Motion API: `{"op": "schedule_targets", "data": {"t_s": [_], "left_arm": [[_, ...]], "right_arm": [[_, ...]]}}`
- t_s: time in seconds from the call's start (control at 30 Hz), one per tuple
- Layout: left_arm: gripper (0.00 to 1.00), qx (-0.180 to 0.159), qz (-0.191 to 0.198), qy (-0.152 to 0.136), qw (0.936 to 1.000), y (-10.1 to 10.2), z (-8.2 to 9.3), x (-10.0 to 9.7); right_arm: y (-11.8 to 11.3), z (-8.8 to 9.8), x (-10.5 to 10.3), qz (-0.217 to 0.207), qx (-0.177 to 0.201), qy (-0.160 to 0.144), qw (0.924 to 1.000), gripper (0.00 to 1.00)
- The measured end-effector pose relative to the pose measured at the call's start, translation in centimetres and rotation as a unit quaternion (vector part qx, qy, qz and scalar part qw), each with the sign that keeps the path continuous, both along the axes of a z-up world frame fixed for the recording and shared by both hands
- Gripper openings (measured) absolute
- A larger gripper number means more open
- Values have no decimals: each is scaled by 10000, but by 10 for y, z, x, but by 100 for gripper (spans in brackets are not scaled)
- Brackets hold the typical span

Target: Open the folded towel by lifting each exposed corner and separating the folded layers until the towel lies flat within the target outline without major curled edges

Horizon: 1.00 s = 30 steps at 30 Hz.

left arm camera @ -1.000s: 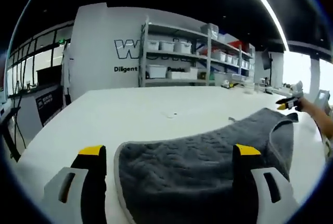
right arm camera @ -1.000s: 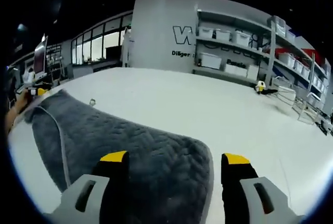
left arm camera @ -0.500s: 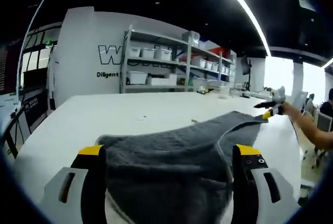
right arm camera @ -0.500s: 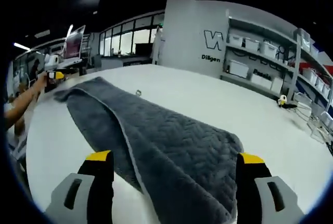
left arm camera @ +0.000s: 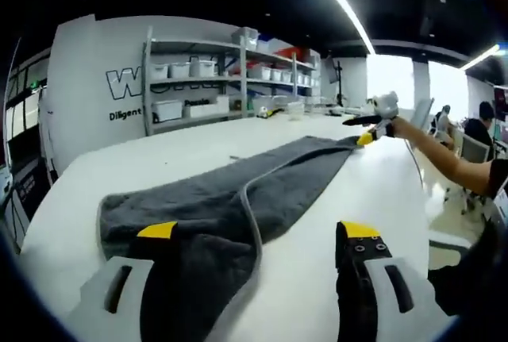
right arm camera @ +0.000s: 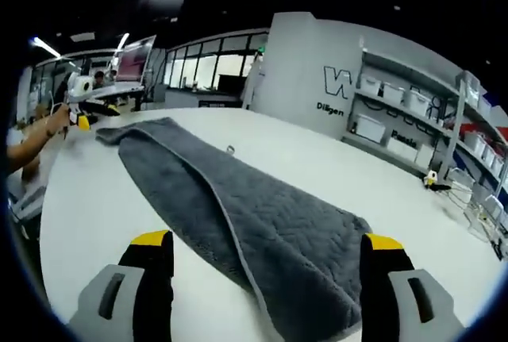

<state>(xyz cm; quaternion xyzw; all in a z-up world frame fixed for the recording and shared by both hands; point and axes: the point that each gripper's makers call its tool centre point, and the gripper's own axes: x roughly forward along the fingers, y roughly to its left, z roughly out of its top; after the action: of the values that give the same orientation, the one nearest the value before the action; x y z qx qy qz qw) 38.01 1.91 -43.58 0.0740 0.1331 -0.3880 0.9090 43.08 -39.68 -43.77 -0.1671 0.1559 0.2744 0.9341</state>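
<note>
The towel (left arm camera: 238,199) is stretched as a long folded band on the counter (left arm camera: 349,191), its long axis running from the left claw (left arm camera: 258,235) to the right claw (left arm camera: 373,124). One end is set between each claw's parted jaws; whether either end is pinched cannot be told. A sideways pull across that axis seems called for.
</note>
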Motion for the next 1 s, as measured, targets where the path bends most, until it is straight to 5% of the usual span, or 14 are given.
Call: {"op": "schedule_targets", "data": {"t_s": [0.2, 0.33, 0.47, 0.7, 1.0], "left_arm": [[47, 486, -335, -14, 9983, -13, -23, 2], [39, 558, -325, -7, 9979, -19, -29, 7], [26, 997, -168, 81, 9948, -14, -42, 16], [4, 856, -3, 199, 9961, -10, -44, 25], [1, 827, 113, 155, 9964, -6, -41, 27]], "right_arm": [[7, -6, -13, 166, -136, 80, 9997, 99], [15, -6, -18, 305, -132, 82, 9994, 99], [19, -4, -18, 360, -110, 32, 9993, 99], [26, -12, -20, 421, -267, 51, 9987, 99], [36, -9, -10, 437, -353, -120, 9983, 78]]}}
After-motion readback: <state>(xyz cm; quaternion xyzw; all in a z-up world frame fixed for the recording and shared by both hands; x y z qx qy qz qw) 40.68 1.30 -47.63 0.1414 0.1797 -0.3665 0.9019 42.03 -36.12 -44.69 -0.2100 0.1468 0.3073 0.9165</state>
